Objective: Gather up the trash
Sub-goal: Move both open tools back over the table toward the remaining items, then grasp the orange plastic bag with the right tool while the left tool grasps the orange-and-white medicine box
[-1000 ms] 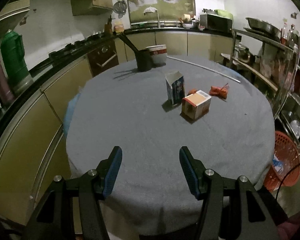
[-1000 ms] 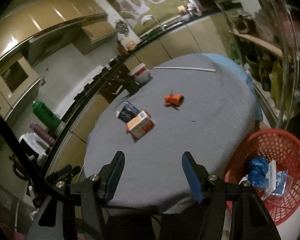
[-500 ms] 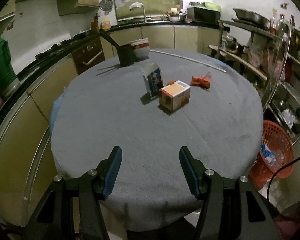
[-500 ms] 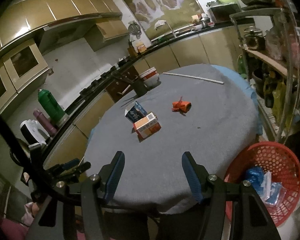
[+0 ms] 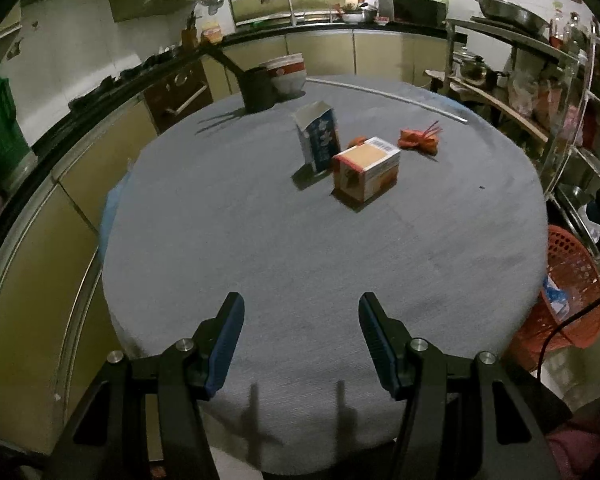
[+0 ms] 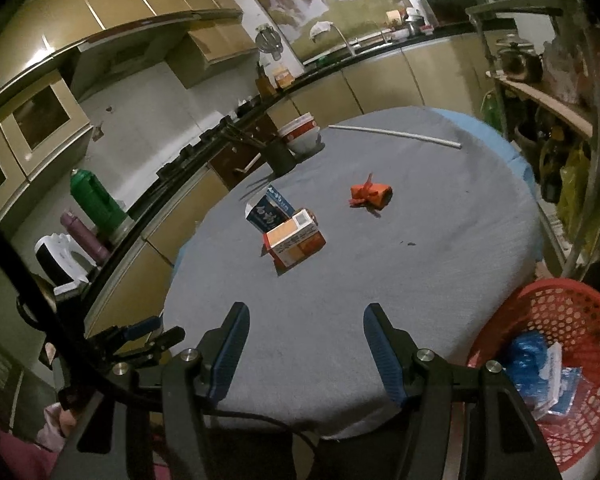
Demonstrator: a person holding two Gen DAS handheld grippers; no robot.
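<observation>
Both grippers – left and right – spread wide, empty, near table edge; boxes mid-table – easy to knock blue carton over grabbing orange one.

My fingers wear blue ribbed pads on black frames. The table under them is plain grey cloth. Near its middle stands a blue-and-white carton, beside an orange-and-white box with a barcode. Farther right lies an orange wrapper. The basket at right is red mesh, holding blue bags.
</observation>
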